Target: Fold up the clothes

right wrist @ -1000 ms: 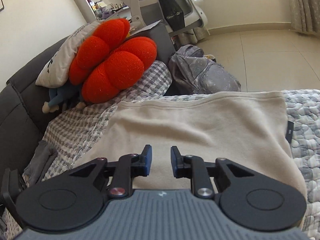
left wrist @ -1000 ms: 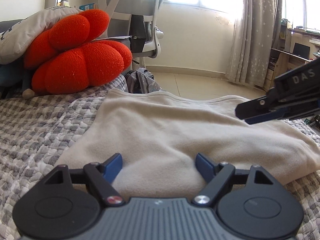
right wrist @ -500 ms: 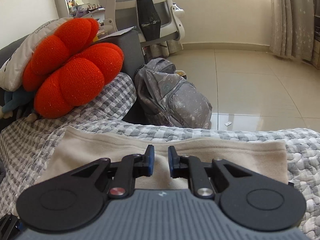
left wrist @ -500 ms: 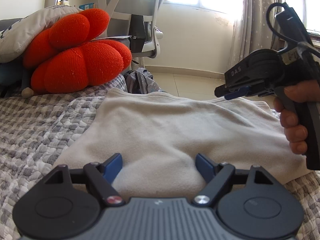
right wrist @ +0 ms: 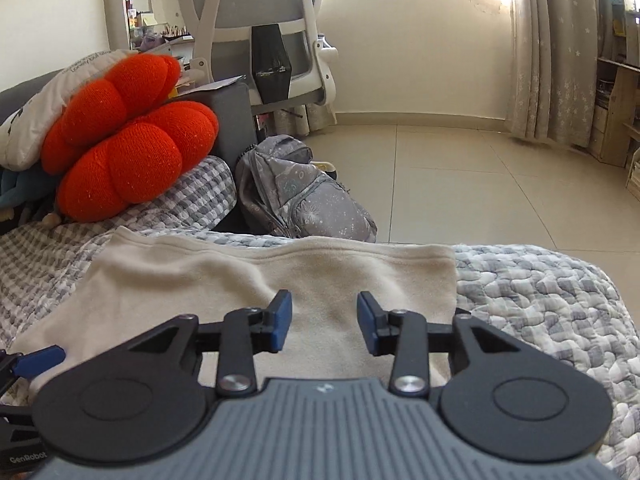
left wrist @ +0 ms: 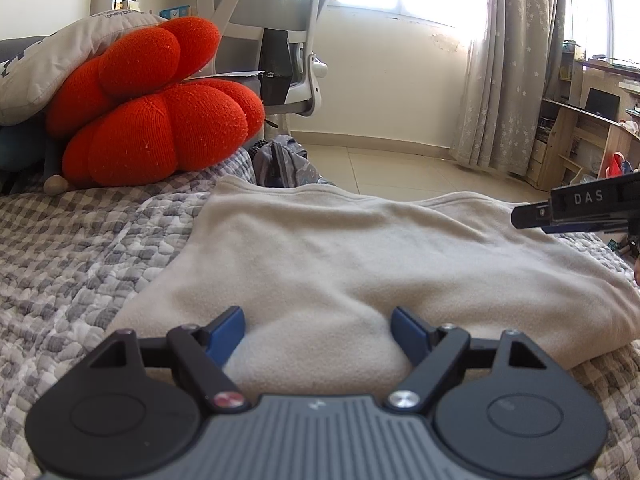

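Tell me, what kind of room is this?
Probably a bedroom or study at home: a quilted checked cover with an orange cushion, a desk chair, and a backpack on the tiled floor.

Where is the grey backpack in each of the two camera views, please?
Left wrist view: grey backpack sits upper centre, mostly hidden behind the far edge of the beige garment.
Right wrist view: backpack stands centre-left on the floor, fully visible.
Shared landmark: the red knitted cushion, left of the backpack.
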Motion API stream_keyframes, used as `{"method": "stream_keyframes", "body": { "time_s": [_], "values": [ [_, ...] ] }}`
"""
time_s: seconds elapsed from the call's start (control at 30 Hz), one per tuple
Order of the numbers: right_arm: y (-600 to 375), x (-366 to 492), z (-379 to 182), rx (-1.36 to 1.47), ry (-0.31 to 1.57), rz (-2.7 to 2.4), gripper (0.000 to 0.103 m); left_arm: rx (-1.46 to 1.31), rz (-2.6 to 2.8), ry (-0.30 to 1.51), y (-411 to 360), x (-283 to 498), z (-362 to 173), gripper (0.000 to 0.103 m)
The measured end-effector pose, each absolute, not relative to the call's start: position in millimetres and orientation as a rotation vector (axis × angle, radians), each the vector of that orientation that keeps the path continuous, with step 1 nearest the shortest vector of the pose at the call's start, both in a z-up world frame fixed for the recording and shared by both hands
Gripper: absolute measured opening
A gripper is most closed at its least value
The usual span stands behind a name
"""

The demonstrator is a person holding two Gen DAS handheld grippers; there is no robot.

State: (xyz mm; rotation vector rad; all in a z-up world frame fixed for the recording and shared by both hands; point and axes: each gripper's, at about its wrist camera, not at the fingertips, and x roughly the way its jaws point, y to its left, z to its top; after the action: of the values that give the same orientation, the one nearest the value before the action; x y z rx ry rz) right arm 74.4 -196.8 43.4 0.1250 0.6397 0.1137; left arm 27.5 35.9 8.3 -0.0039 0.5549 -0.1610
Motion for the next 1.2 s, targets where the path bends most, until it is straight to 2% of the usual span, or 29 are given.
{"method": "stream_keyframes", "body": {
  "time_s": [0.03, 0.13, 0.2, 0.33, 0.57, 0.7, 0.83, 1.07, 1.2],
  "values": [
    [-198, 75, 34, 0.126, 0.690, 0.106, 0.050, -0.003, -0.161, 0.555, 36, 27, 8, 0.083],
    [-187, 50, 32, 0.006, 0.617, 0.063, 0.048, -0.001, -0.159, 0.555, 35, 27, 9, 0.083],
    [-187, 20, 42, 0.069, 0.529, 0.065, 0.051, -0.003, -0.160, 0.556, 36, 28, 9, 0.083],
    [-181, -16, 45, 0.222, 0.461, 0.183, 0.051, 0.000, -0.157, 0.555, 35, 28, 9, 0.083],
    [-134, -11, 26, 0.014, 0.534, 0.150, 0.053, -0.002, -0.155, 0.557, 35, 28, 9, 0.084],
    [-143, -26, 40, 0.094, 0.529, 0.143, 0.053, -0.014, -0.157, 0.559, 37, 28, 9, 0.084],
    [-148, -32, 26, 0.082, 0.550, 0.133, 0.053, -0.005, -0.154, 0.556, 35, 27, 9, 0.084],
    [-181, -47, 25, 0.248, 0.513, 0.088, 0.050, -0.011, -0.154, 0.556, 36, 28, 9, 0.084],
    [-204, -51, 22, 0.381, 0.477, 0.056, 0.043, -0.008, -0.153, 0.556, 36, 28, 8, 0.084]
  ]
}}
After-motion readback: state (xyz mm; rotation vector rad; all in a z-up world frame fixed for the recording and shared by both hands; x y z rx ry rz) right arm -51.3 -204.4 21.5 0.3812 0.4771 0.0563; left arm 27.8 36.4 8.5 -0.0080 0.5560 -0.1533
